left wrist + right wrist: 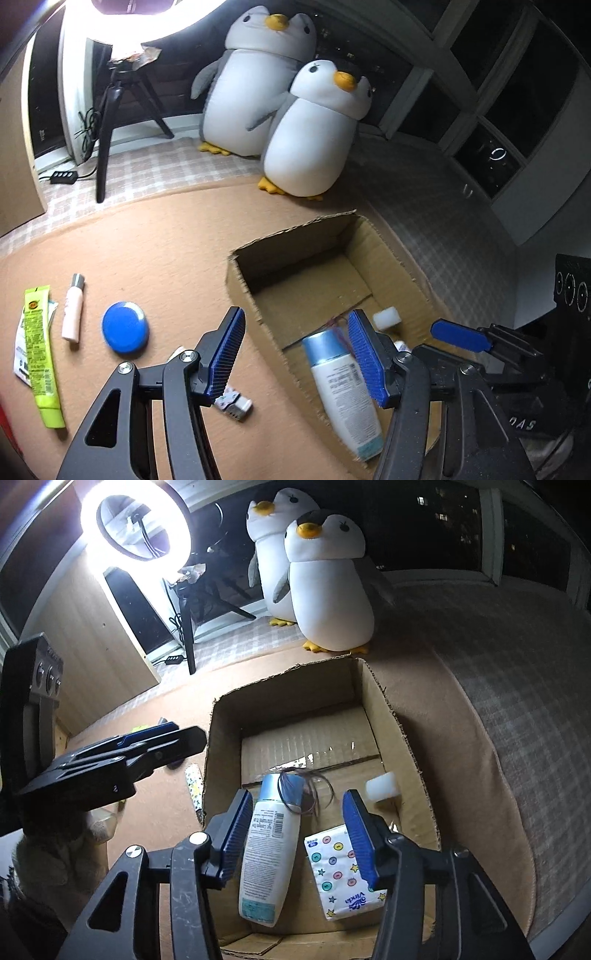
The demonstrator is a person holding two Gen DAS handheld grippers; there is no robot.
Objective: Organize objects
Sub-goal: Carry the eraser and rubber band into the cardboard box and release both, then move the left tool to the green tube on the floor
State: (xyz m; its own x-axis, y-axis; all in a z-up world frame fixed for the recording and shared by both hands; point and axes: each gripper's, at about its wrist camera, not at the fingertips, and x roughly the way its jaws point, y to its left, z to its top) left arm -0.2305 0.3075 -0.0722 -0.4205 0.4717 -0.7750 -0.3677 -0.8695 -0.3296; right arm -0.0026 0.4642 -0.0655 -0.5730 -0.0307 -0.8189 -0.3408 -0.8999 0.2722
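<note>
Both the left hand-held gripper [295, 354] and right hand-held gripper [295, 834] hang apart-jawed, gripping nothing, over the ragged corrugated cardboard box [413, 746] holding a smooth white bottle [267, 856], its base cut off.

Dim room, glaring ring light [136, 528] upper left, fisheye-bent edges, slight blur

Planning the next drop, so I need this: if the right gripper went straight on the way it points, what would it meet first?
Probably the white lotion bottle or the tissue pack on the cardboard box floor; the open right gripper frames both, but depth is unclear.
</note>
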